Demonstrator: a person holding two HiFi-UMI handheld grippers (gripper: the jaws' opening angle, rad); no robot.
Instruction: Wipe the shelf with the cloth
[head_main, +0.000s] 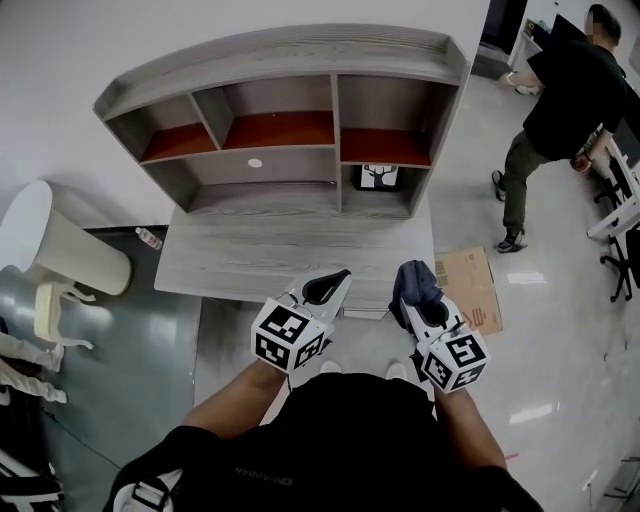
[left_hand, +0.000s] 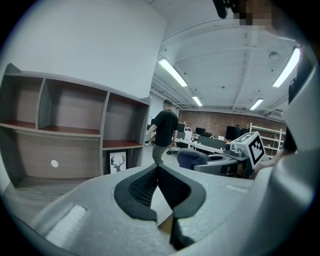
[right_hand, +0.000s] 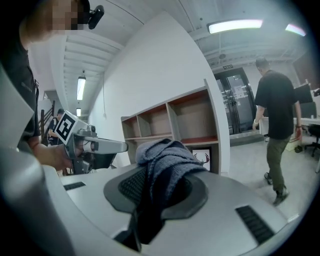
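Note:
A grey wooden desk with a shelf unit (head_main: 290, 130) stands against the white wall ahead of me. Its cubbies have red-brown floors; the shelf unit (left_hand: 70, 135) fills the left of the left gripper view, and the shelf unit (right_hand: 175, 130) also shows at centre in the right gripper view. My right gripper (head_main: 418, 285) is shut on a dark blue cloth (head_main: 417, 278), held just short of the desk's front edge. The cloth (right_hand: 162, 165) bunches out between the jaws. My left gripper (head_main: 335, 285) is shut with nothing in it, over the desk's front edge.
A framed deer picture (head_main: 379, 177) sits in the lower right cubby. A cardboard sheet (head_main: 470, 285) lies on the floor right of the desk. A person in black (head_main: 560, 110) walks at the far right. A white chair (head_main: 60, 255) and a small bottle (head_main: 148, 238) are left.

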